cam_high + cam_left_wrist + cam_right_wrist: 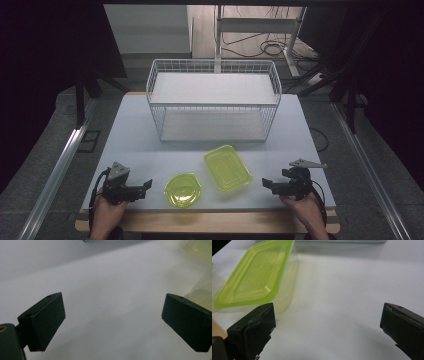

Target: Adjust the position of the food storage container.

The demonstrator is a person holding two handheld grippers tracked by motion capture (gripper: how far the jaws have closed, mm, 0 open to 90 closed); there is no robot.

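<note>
A rectangular green-lidded plastic container (pixel 227 167) lies on the white table (pixel 135 145), in front of a white wire basket (pixel 214 100). A round green-lidded container (pixel 183 190) sits to its left near the front edge. My left gripper (pixel 146 186) rests at the front left, open, pointing right toward the round container, nothing between its jaws. My right gripper (pixel 266 184) rests at the front right, open and empty, pointing left. In the right gripper view the rectangular container (pixel 257 275) lies beyond the left jaw. In the left gripper view a blurred container edge (pixel 200 296) shows at the right.
The wire basket has a white shelf board (pixel 212 88) inside and stands at the table's far middle. Beyond the table is a white frame (pixel 260 30) with cables on the floor. Metal rails (pixel 60 165) run along both sides.
</note>
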